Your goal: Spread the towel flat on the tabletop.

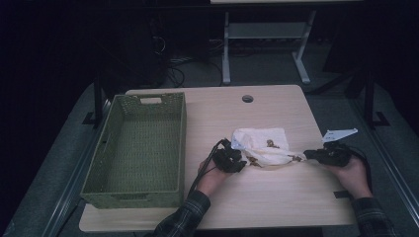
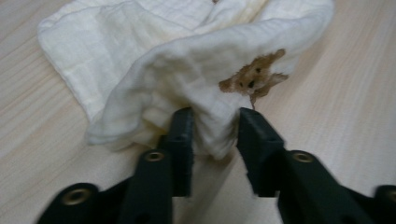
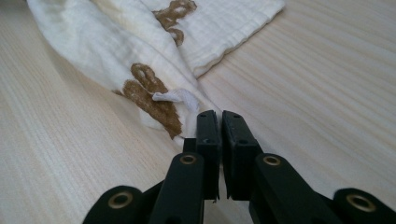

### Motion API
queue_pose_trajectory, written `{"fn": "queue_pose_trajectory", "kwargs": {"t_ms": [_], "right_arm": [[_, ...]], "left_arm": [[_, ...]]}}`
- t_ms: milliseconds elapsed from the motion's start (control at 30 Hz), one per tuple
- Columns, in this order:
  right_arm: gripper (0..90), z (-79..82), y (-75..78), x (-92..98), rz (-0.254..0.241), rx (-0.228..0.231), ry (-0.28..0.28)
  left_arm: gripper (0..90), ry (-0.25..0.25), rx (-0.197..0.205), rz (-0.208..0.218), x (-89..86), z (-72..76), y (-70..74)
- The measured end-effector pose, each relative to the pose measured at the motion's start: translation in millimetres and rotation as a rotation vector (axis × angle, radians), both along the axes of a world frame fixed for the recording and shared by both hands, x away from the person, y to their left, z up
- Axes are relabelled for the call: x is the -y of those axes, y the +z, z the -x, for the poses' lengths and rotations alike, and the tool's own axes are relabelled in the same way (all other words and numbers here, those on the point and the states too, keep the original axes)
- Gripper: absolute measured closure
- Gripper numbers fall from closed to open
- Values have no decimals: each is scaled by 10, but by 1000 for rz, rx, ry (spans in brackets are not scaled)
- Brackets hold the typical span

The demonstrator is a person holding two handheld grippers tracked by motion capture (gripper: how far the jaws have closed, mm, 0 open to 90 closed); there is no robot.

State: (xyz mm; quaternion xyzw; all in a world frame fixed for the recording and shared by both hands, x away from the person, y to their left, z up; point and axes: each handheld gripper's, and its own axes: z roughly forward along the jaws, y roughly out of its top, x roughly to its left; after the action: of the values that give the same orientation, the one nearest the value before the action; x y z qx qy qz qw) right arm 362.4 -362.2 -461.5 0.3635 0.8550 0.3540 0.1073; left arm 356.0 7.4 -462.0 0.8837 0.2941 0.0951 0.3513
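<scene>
A white muslin cloth (image 1: 262, 143) with brown animal prints lies crumpled on the wooden table (image 1: 267, 197), right of centre. My left gripper (image 1: 242, 160) is at the cloth's left end. In the left gripper view a bunched fold of the cloth (image 2: 187, 60) fills the gap between the jaws of my left gripper (image 2: 212, 119), and both pads touch it. A brown bear print (image 2: 254, 77) sits just past the right jaw. My right gripper (image 1: 306, 155) is at the cloth's right end, its jaws nearly together on a thin corner of the cloth (image 3: 140, 70), as seen at my right gripper (image 3: 214, 114).
A green woven basket (image 1: 183, 143) stands on the left half of the table, close to my left hand. A round cable hole (image 1: 247, 98) is near the far edge. Bare wood lies in front of the cloth. White desk legs (image 1: 226, 49) stand beyond the table.
</scene>
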Motion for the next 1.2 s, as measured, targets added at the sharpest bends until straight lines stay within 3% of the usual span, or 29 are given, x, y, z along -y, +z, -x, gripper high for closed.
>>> {"fn": "queue_pose_trajectory", "kwargs": {"t_ms": [100, 200, 333, 467, 533, 600, 667, 833, 1000, 1200], "right_arm": [[791, 19, 38, 42, -18, 19, -1], [753, 68, 110, 107, -81, 40, -5], [748, 125, 192, 114, -147, 62, 29], [748, 105, 162, 12, -126, 43, 61], [756, 68, 118, -38, -93, 33, 66], [839, 37, 76, -82, -57, 10, 60], [862, 27, 69, -74, -48, 16, 62], [871, 114, 156, 35, -101, 32, 52], [875, 220, 228, 99, -148, 42, 59], [875, 401, 243, 115, -175, 37, 96]], "left_arm": [[814, 6, -15, 14, -15, -25, 6], [835, 1, -24, 14, -19, -22, 13], [837, -5, -23, 12, -15, -19, 17], [837, -5, -25, 14, -20, -17, 23], [841, 0, -27, 23, -23, -16, 30], [847, 2, -29, 33, -40, -17, 56], [850, 7, -29, 50, -62, -9, 92], [850, 14, -32, 94, -168, 87, 243], [849, 17, -21, 107, -275, 204, 380], [850, 22, -41, 119, -362, 384, 424]]}}
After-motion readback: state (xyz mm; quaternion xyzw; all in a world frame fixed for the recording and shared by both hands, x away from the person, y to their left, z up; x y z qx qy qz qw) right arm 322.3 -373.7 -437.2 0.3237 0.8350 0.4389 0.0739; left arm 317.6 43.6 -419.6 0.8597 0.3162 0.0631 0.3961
